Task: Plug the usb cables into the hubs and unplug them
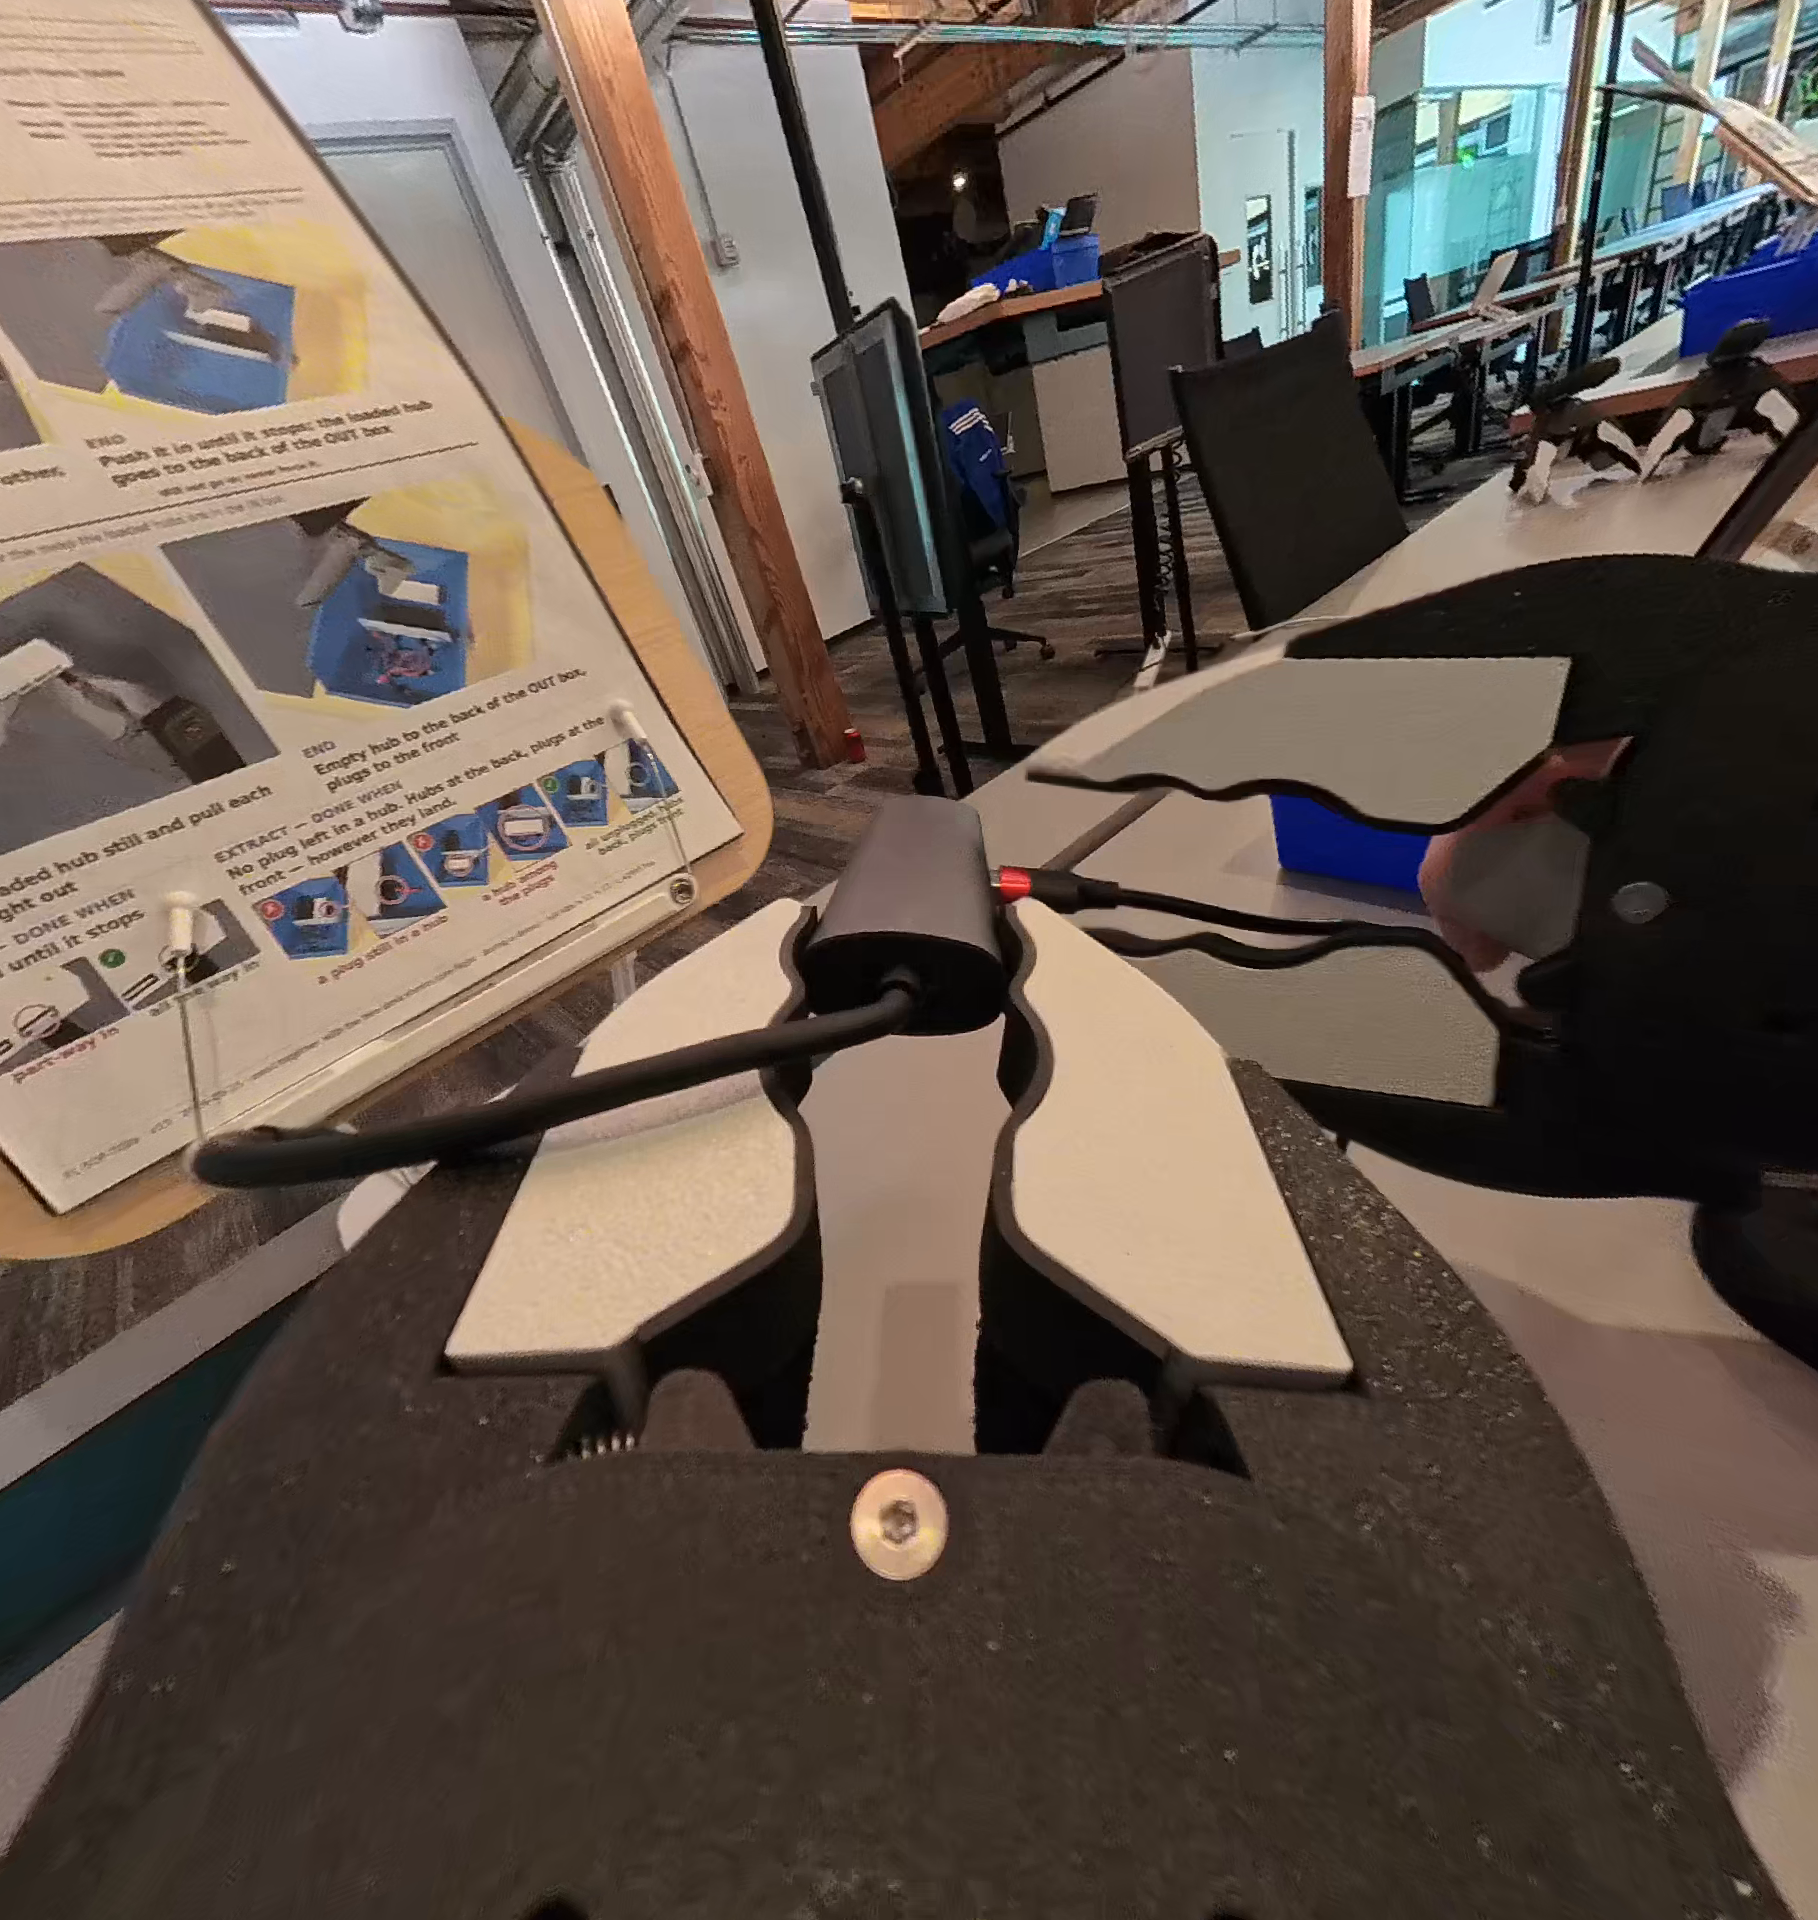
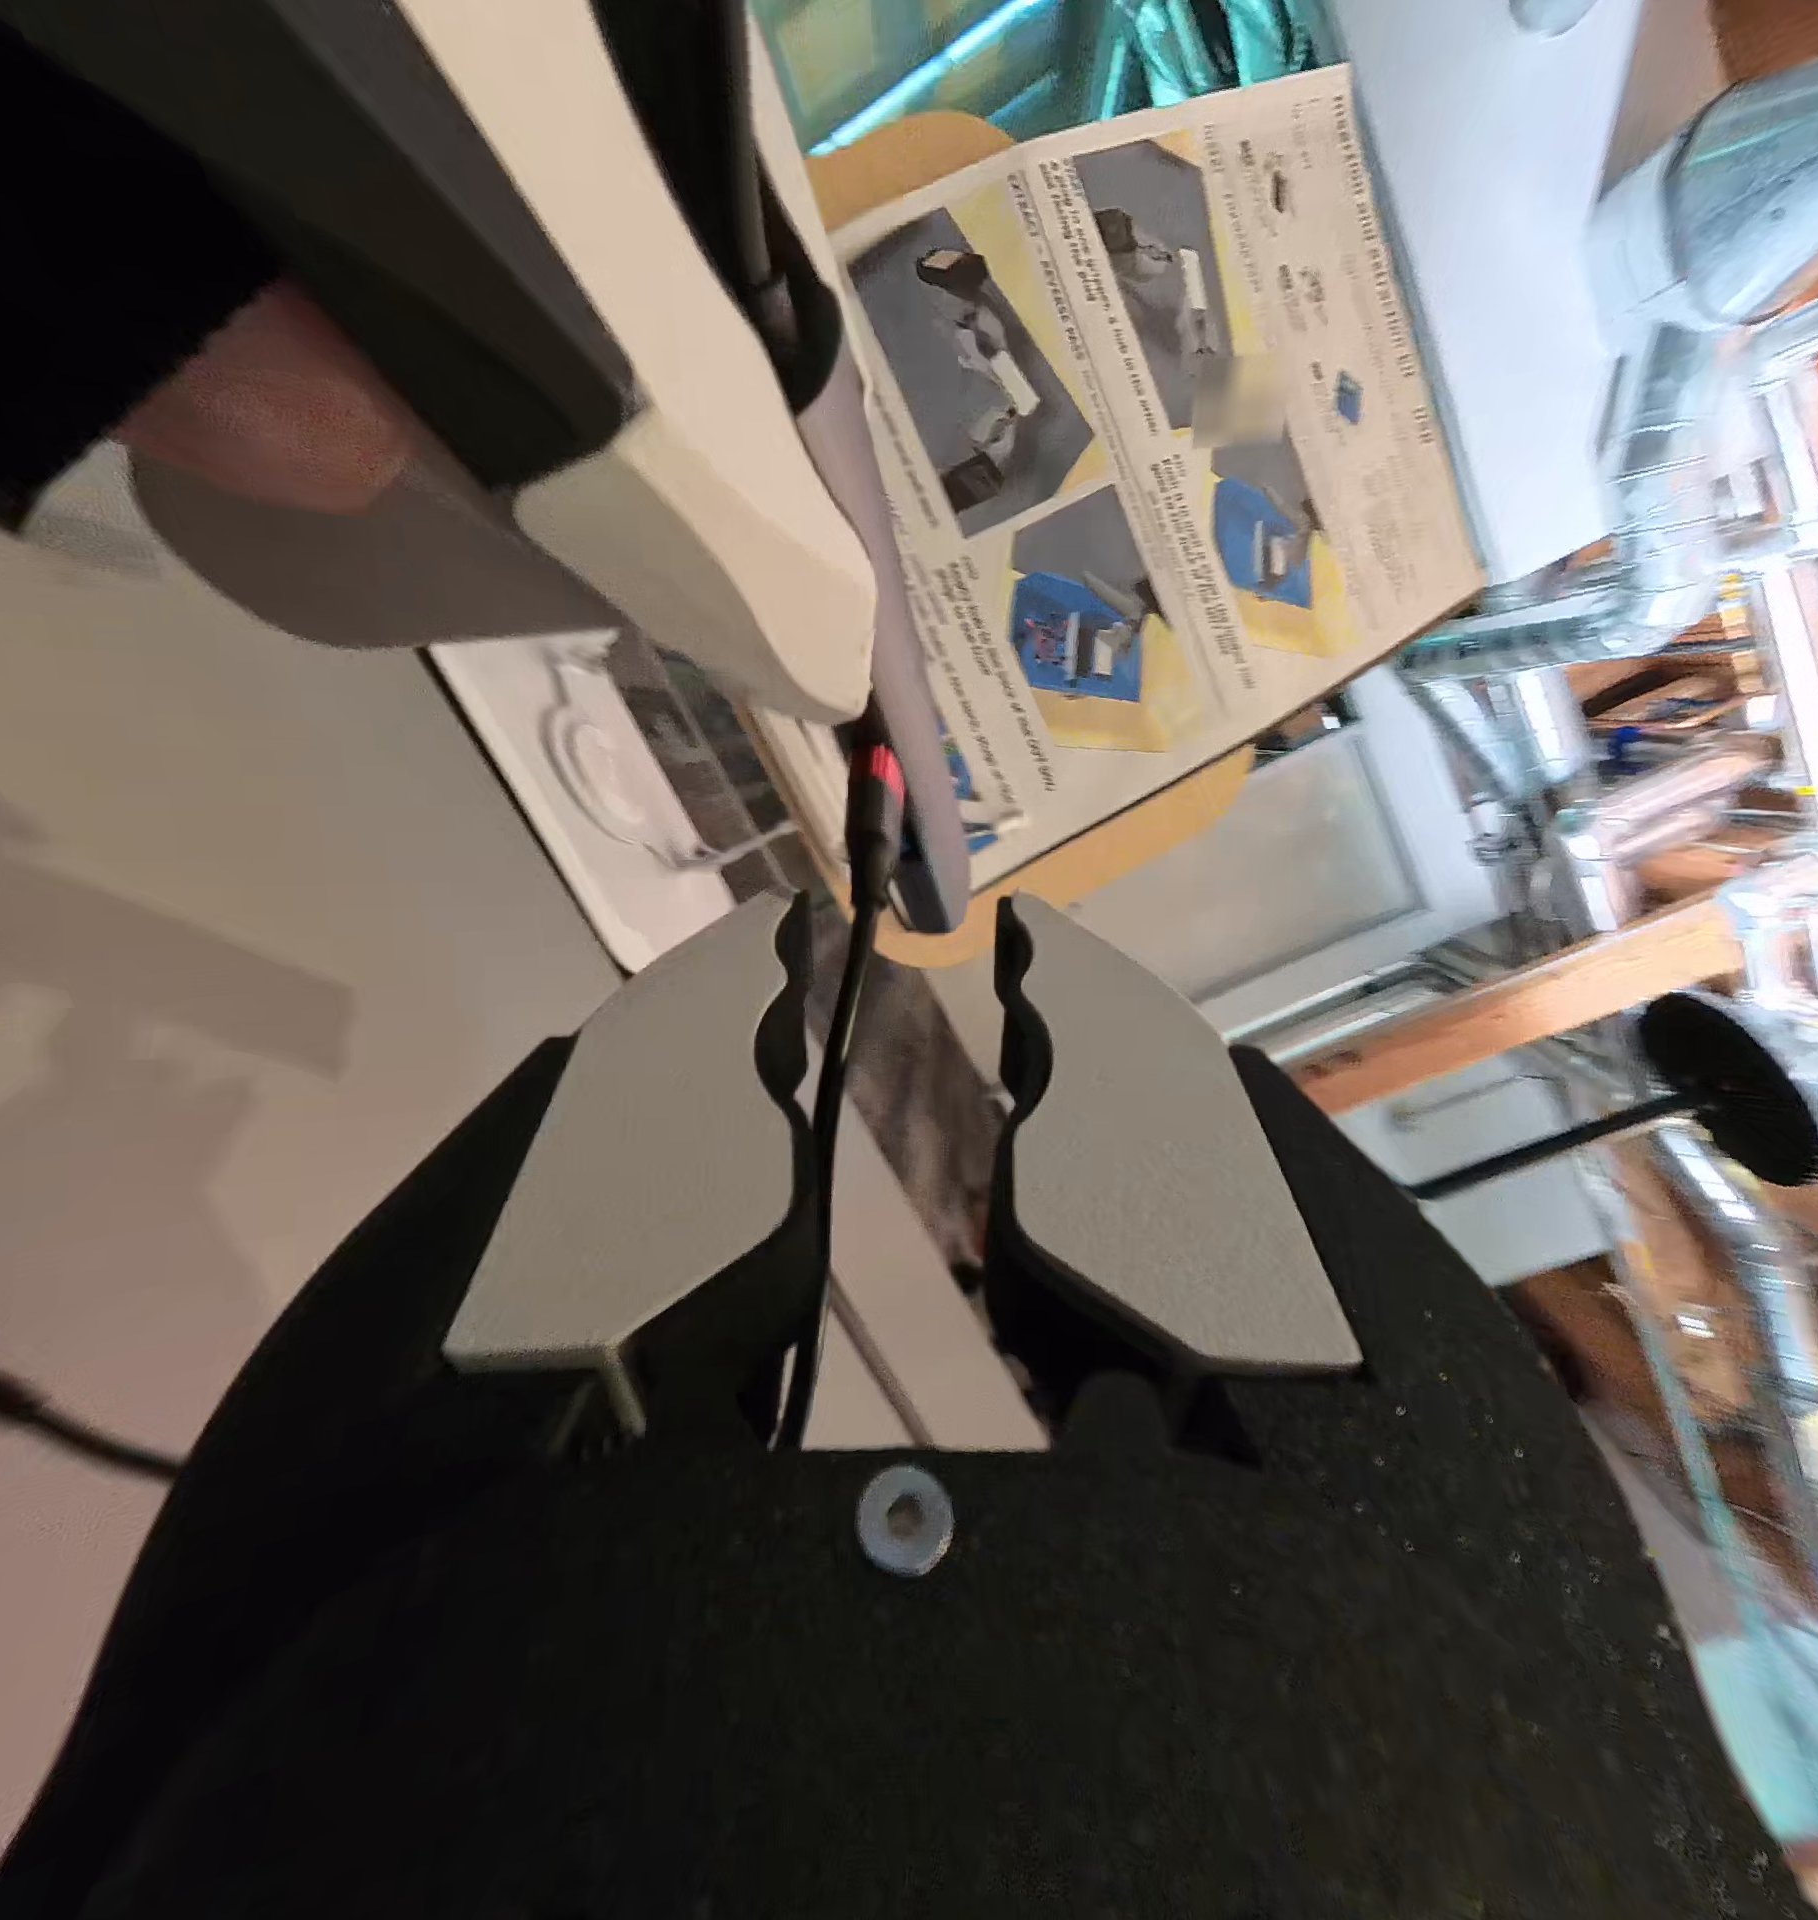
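My left gripper (image 1: 907, 930) is shut on a dark grey USB hub (image 1: 910, 904), held up off the table. The hub's own black lead (image 1: 572, 1091) trails off to the left. A plug with a red collar (image 1: 1014, 886) sits in the hub's right side, and its thin black cable (image 1: 1248, 920) runs right between the fingers of my right gripper (image 1: 1196, 883), which stand wide apart. In the right wrist view my right gripper (image 2: 900, 925) is open; the cable (image 2: 832, 1091) passes between its fingers beside the left one, up to the red-collared plug (image 2: 877, 774) and the hub (image 2: 910, 675).
An instruction board (image 1: 261, 623) on a wooden stand is close on the left; it also shows in the right wrist view (image 2: 1144, 468). A blue bin (image 1: 1341, 842) stands on the grey table (image 1: 1507, 540) behind the hub. Chairs and monitor stands are farther back. The gap from one gripper's tips to the other's is roughly 5 centimeters.
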Available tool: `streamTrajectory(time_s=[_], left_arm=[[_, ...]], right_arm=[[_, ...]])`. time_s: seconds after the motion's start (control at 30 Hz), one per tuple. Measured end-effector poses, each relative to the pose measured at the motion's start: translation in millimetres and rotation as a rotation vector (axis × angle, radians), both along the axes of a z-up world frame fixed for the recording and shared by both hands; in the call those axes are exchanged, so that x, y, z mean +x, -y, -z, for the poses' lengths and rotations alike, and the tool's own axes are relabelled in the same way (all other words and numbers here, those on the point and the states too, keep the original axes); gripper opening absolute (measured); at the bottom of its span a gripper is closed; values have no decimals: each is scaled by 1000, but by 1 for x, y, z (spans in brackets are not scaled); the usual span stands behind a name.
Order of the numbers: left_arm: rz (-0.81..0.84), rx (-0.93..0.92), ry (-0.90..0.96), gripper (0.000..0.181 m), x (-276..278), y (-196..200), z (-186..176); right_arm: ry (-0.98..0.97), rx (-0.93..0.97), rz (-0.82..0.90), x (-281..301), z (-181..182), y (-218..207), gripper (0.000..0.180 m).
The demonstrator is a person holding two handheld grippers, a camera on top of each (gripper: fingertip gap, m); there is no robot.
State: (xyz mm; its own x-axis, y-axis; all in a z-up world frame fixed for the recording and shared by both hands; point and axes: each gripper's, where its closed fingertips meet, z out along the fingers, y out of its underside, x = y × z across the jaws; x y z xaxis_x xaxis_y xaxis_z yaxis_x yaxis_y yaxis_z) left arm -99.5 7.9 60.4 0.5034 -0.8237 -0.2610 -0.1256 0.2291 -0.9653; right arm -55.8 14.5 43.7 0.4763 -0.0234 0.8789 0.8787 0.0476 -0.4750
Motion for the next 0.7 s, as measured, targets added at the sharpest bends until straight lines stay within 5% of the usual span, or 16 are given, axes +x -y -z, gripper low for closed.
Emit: streamTrajectory(time_s=[0.33,0.7], left_arm=[[-22,37,70,32,-14,-5,-17],[2,76,26,32,-1,9,-12]], right_arm=[[-926,-367,-478,-25,-15,16,33],[-1108,-488,-550,-28,-10,17,25]])
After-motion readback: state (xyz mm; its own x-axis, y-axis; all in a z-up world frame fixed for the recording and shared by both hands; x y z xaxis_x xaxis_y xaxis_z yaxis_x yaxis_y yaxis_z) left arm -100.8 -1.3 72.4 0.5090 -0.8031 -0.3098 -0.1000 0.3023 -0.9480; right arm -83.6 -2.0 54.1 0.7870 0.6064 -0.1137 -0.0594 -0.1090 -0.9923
